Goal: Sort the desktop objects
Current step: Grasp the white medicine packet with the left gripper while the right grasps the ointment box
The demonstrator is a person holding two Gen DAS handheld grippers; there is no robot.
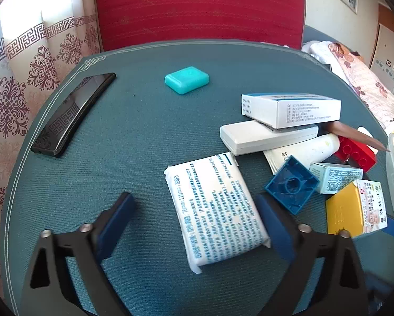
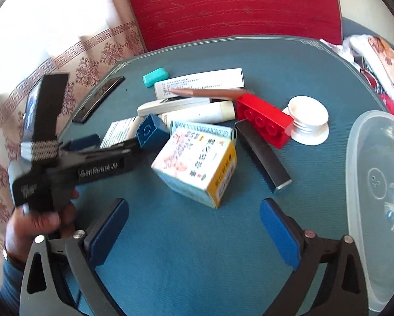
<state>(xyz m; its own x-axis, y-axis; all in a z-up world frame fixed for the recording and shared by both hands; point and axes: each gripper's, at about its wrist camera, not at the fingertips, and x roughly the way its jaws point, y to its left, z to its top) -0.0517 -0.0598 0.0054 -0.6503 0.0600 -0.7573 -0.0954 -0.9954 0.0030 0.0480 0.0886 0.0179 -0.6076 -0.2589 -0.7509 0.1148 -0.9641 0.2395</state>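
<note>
**Both grippers open over a cluttered teal table**

The left gripper (image 1: 197, 226) hangs above the teal table (image 1: 91, 184) with its jaws spread wide. A white tissue pack (image 1: 215, 208) with blue print lies flat on the table between the two blue pads. It sits close to the right pad, but whether they touch cannot be told; the left pad is clearly apart from it. Nothing is gripped.

The right gripper (image 2: 194, 226) is also wide open and holds nothing; only bare table shows between its pads. Just ahead of it stands a yellow and white medicine box (image 2: 197, 163), tilted on one edge.

Behind the tissue pack the objects lie in a heap. A blue building block (image 1: 291, 184) lies with its hollow side up, beside a small pale blue box (image 1: 336, 176). A red building block (image 2: 262, 118) lies near a white round lid (image 2: 309, 121). A white tube (image 2: 199, 113) and a white remote control (image 1: 265, 137) lie under a long white box (image 1: 291, 110). A brown pointed object (image 2: 210, 93) rests across the heap.

Well apart from the heap, a teal case (image 1: 186, 79) lies alone, and a black phone (image 1: 73, 113) lies near the table's left edge. A dark rectangular bar (image 2: 262, 155) lies in front of the red block. A clear plastic container (image 2: 376, 171) stands at the right edge. A red chair back (image 1: 199, 8) rises behind the table.

In the right wrist view a hand (image 2: 36, 223) holds the left gripper's handle.
</note>
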